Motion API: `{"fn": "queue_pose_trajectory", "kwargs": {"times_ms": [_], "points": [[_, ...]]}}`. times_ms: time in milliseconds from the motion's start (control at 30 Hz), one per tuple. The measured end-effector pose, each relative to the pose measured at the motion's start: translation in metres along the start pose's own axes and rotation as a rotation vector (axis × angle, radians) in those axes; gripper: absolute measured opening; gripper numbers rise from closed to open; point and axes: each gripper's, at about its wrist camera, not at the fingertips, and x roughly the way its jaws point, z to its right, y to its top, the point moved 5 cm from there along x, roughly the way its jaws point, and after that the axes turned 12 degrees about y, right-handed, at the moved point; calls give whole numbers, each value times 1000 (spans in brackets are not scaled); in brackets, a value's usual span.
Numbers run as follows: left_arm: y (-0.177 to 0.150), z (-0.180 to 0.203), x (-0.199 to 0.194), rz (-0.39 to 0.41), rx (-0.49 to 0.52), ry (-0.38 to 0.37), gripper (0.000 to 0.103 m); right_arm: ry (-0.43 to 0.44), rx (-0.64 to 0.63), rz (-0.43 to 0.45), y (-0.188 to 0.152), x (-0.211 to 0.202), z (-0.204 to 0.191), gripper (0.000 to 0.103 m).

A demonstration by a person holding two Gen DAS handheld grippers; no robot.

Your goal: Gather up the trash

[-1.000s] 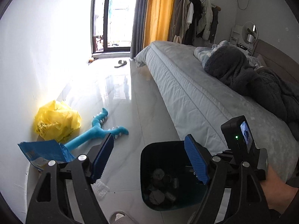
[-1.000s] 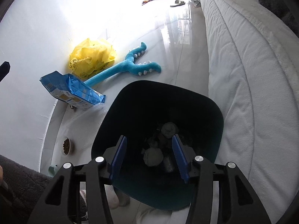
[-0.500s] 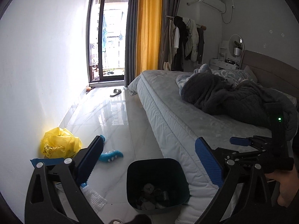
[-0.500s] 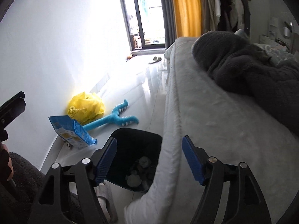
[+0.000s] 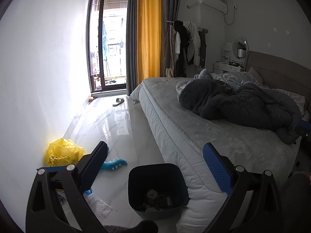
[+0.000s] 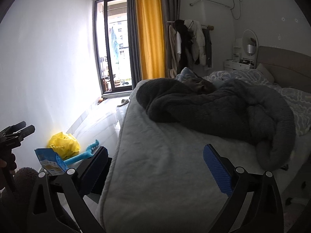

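The dark square plastic bin [image 5: 158,189] stands on the glossy white floor against the grey-quilted bed [image 5: 194,141], holding crumpled scraps too dim to identify. The left gripper [image 5: 155,167] is spread wide and empty; the right gripper [image 6: 155,167] is still opening over the mattress, also empty. A crumpled yellow plastic bag [image 5: 63,154], a blue plush toy [image 5: 113,164] and a blue packet [image 6: 50,161] lie by the wall; bubble wrap [image 5: 99,206] is partly hidden.

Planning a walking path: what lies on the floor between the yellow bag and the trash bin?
In the left wrist view, a blue plush toy lies between the yellow bag and the trash bin; otherwise bare floor.
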Motion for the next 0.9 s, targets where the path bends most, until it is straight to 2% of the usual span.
{"fn": "queue_pose_trajectory", "kwargs": {"times_ms": [133,200,300,567,900], "points": [[-14,13,-4,0,35,-22,100,-23,31,14,-14,-14,10,100],[-22,22,-2,-8,53,-36,100,-23,25,-16,-26,-10,14,100],[-23,33,-4,-1,76,-49,100,19,17,-32,-31,-16,13,100],[-25,39,-1,1,67,-35,100,74,32,29,-27,-33,17,100],[-25,38,-3,7,63,-29,100,85,23,27,-29,-37,13,100]]}}
